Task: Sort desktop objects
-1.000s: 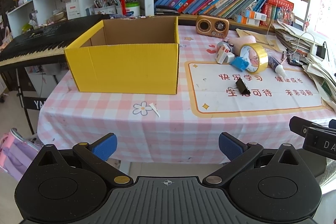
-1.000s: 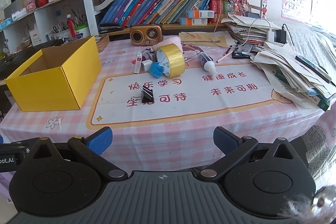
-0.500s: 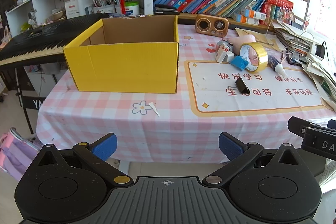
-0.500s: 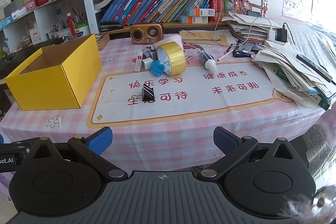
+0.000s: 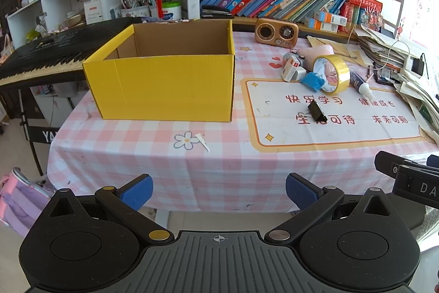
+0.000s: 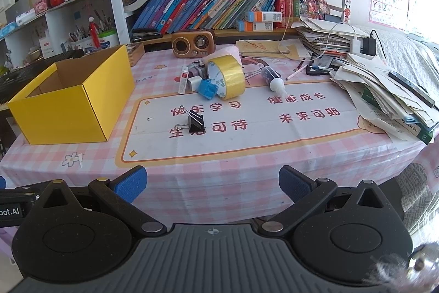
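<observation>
Over the last second both views have crept slightly nearer the table (image 5: 192, 169), so this looks like an approach with no sorting begun: the left gripper (image 5: 219, 192) and right gripper (image 6: 212, 184) both hang released and empty off the near edge. The box (image 5: 164, 89) sits toward the left edge, the clip (image 6: 195, 121) mid-mat, the tape (image 6: 229, 77) and glue (image 6: 273, 80) toward the back. The box floor is hidden, and small items crowding the tape are hard to identify.

Radio (image 6: 193, 43), bookshelf (image 6: 219, 7), keyboard (image 5: 41, 56)
</observation>
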A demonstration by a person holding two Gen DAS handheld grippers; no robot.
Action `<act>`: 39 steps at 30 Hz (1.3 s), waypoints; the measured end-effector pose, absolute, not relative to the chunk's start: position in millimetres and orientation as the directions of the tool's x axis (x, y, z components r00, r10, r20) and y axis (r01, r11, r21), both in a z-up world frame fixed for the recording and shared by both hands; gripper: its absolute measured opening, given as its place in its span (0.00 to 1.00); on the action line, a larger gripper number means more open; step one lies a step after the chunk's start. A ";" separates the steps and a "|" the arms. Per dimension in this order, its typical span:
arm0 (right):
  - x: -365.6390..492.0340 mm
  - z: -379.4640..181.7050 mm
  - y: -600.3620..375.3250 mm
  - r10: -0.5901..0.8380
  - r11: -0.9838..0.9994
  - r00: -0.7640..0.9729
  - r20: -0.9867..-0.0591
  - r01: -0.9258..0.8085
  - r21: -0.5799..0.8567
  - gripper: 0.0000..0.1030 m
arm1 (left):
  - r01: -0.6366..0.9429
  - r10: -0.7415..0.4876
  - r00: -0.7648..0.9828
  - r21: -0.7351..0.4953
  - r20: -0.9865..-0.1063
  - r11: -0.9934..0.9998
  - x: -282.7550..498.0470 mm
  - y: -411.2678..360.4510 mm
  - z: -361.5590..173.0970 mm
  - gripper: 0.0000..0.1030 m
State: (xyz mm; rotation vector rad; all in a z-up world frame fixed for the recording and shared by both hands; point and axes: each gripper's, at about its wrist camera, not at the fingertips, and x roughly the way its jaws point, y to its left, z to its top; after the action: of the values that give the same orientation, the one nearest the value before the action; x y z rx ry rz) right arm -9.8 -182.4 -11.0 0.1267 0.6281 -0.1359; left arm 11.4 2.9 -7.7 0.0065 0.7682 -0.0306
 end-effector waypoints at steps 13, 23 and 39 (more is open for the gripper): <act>-9.4 -10.6 -182.6 -0.087 0.983 0.800 -0.593 0.165 0.078 1.00 | 0.038 -0.032 0.718 -0.007 -0.695 0.999 10.2 6.4 -9.5 1.00; -9.0 -11.0 -182.2 -0.089 0.983 0.800 -0.593 0.167 0.078 1.00 | 0.058 -0.051 0.713 -0.014 -0.700 0.998 14.7 3.5 -9.6 1.00; 5.2 -7.3 -221.6 -0.103 0.976 0.785 -0.610 0.197 0.089 1.00 | 0.102 -0.087 0.692 -0.022 -0.716 0.995 39.2 -29.8 -12.5 1.00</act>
State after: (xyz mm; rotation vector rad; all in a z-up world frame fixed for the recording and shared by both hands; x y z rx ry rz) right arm 5.2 -221.6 -7.3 0.1507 0.6483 -0.1620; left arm 39.2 -29.8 -12.5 0.0206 0.7989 -0.1055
